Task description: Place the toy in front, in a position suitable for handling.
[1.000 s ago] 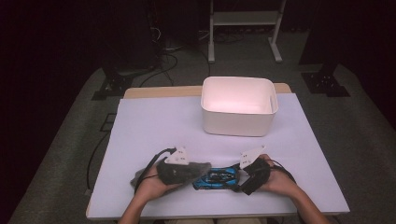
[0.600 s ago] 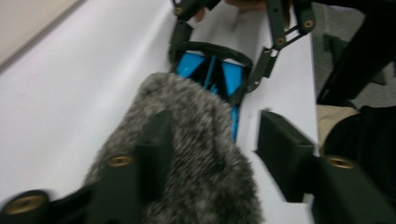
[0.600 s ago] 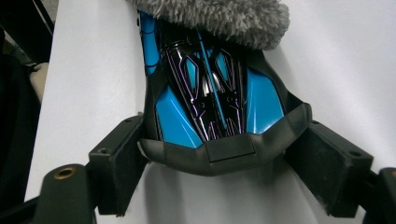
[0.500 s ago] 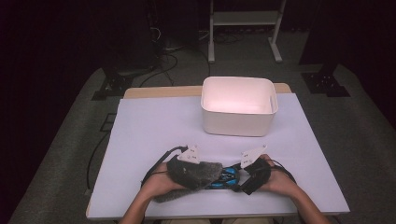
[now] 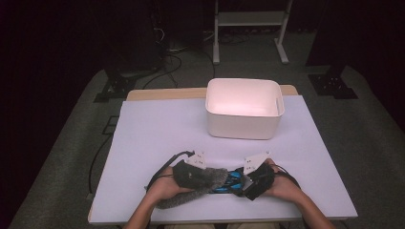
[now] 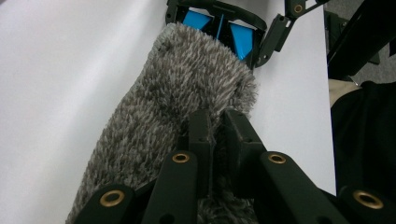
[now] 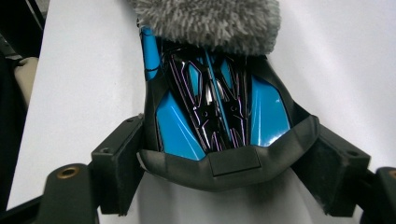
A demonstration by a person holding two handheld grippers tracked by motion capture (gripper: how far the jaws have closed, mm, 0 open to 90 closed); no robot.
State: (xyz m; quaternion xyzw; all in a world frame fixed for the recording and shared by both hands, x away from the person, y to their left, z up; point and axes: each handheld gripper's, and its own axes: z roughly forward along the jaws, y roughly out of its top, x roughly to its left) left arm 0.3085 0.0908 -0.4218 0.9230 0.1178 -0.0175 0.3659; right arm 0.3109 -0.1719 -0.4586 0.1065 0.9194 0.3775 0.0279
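A blue and black toy car (image 7: 210, 112) lies near the table's front edge, its near end clamped between the pads of my right gripper (image 7: 222, 161). A grey fuzzy sleeve (image 6: 187, 93) covers the car's far end (image 6: 240, 37). My left gripper (image 6: 215, 119) has just closed its jaws, and they pinch the sleeve's fabric. In the high view the sleeve (image 5: 205, 183) sits left of the car (image 5: 230, 180), between the left gripper (image 5: 191, 174) and the right gripper (image 5: 248, 183).
A white empty bin (image 5: 243, 126) stands at the back of the white table (image 5: 157, 129), right of centre. Cables trail from both grippers along the front edge. Dark floor and a metal stand lie beyond the table.
The left gripper has shifted a little to the right. The grey sleeve now reaches further over the blue car. The right hand has stayed still.
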